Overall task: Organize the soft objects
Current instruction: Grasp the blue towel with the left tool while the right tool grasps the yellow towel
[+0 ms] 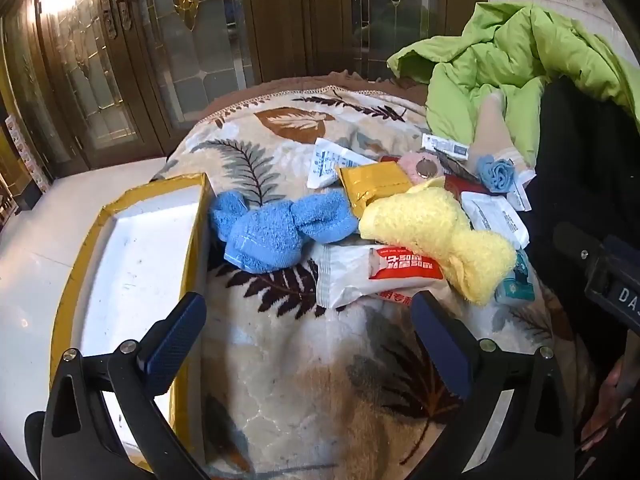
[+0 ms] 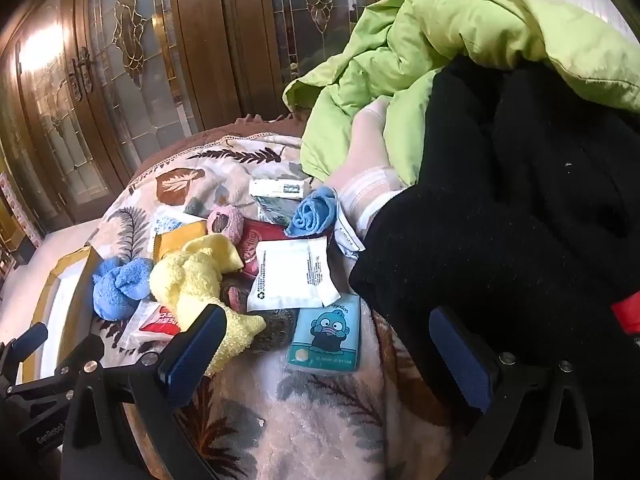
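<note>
The left gripper point(image 1: 308, 322) hangs above the near part of a leaf-patterned blanket point(image 1: 304, 392), its jaws spread wide with nothing between them. The right gripper point(image 2: 328, 330) is also above the near part of the blanket, jaws spread and empty; its left finger point(image 2: 192, 354) stands in front of the tail of the yellow fluffy sock point(image 2: 200, 276), but I cannot tell if they touch.

At the left edge of the blanket stands an open box with yellow rim point(image 1: 68, 280) and white inside. Just beside its right wall lies the blue fluffy sock point(image 1: 276, 228), tied in a knot. To the right of it, the yellow fluffy sock point(image 1: 436, 232) lies partly over a white and red snack packet point(image 1: 360, 276) and a gold foil packet point(image 1: 368, 184). A light blue tissue pack with a cartoon figure point(image 2: 326, 336) lies near the right gripper, and just behind it a white sachet point(image 2: 292, 272).

Farther back are a pink fluffy item point(image 2: 226, 222), a small rolled blue cloth point(image 2: 312, 212) and some more white packets point(image 1: 332, 162). At the far right edge, a green padded jacket point(image 2: 460, 36) is heaped, with a black garment point(image 2: 520, 208) in front of it.
</note>
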